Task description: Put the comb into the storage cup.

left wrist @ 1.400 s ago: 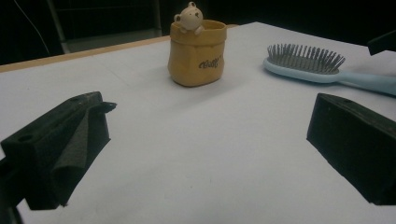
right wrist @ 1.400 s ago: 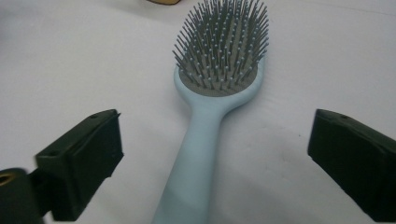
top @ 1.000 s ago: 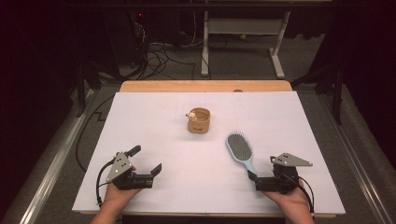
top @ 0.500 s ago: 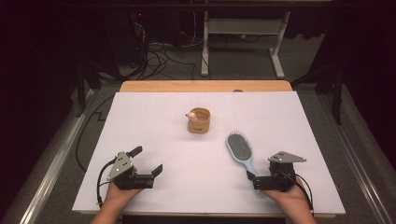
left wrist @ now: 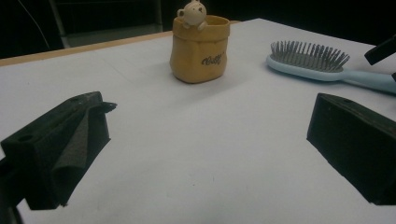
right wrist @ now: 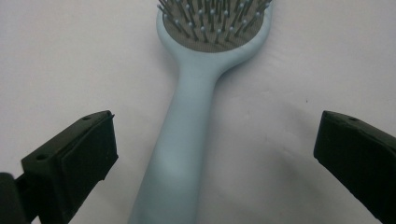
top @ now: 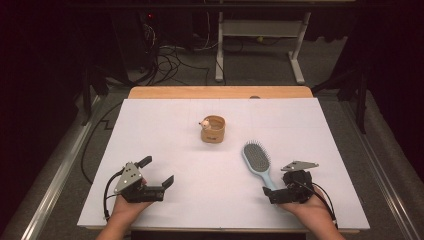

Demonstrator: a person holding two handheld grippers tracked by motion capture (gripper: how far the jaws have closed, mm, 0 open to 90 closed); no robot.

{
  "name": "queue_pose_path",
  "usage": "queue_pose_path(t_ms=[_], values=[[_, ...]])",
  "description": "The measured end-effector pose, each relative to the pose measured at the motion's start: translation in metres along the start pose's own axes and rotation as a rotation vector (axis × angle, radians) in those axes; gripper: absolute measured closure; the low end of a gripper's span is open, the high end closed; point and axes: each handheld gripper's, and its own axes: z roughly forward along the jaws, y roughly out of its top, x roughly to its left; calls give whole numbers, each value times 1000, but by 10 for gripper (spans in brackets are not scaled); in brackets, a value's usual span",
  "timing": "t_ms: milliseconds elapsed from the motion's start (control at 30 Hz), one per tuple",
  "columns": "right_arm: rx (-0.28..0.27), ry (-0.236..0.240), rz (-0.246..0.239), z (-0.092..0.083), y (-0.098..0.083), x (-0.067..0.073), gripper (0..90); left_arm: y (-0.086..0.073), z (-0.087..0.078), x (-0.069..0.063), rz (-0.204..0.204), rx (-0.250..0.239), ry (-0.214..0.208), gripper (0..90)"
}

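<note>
- The small yellow bag-shaped pot (left wrist: 201, 49) with a bear figure on its rim carries a dark cursive word on its front; it looks like "Lucky", but the letters are too small to be sure.
- No other writing is legible.

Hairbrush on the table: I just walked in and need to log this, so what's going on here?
A person holds a gripper in each hand at a white table. The right gripper is open, its jaws either side of the handle of the blue hairbrush, which lies flat, bristles up; no grip yet. The left gripper is open and idle, pointed toward a small yellow cup with a bear figure, standing at mid-table.
</note>
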Motion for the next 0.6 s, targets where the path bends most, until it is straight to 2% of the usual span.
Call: queue_pose_path(t_ms=[233, 400, 600], values=[[60, 8, -2, 4, 2, 0, 3, 0, 0, 0, -1, 0, 1, 2], [103, 40, 0, 6, 5, 1, 3, -1, 1, -1, -13, 3, -3, 2], [141, 37, -19, 8, 10, 4, 3, -2, 1, -2, -11, 6, -5, 2]])
